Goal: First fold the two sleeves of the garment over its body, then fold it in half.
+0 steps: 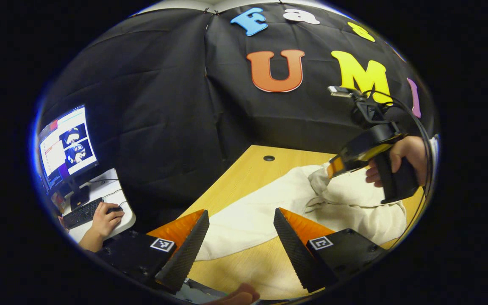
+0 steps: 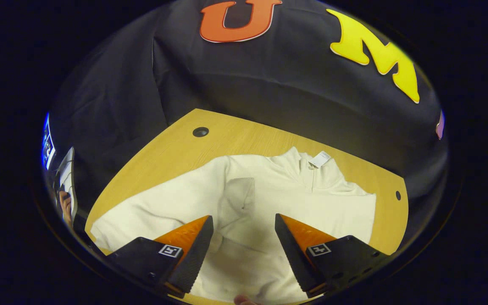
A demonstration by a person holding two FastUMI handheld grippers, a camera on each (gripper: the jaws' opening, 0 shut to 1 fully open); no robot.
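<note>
A cream garment (image 2: 278,199) lies flat on the wooden table (image 2: 172,148), collar and white label (image 2: 320,159) toward the wall. One sleeve (image 2: 129,216) stretches out to the left. What looks like the other sleeve lies across the body, its cuff (image 2: 239,192) near the middle. My right gripper (image 2: 244,217) hovers open over the lower body of the garment, holding nothing. My left gripper (image 1: 240,212) is open above the garment (image 1: 261,216) at its sleeve edge, with cloth and table between the fingers. A hand holds the right gripper (image 1: 333,167) over the garment's far side.
A round cable hole (image 2: 200,131) sits in the table near the wall, and a smaller hole (image 2: 397,195) near the right edge. On a white side desk to the left stand a monitor (image 1: 66,144) and a keyboard (image 1: 83,214), with a person's hand (image 1: 106,218) on a mouse.
</note>
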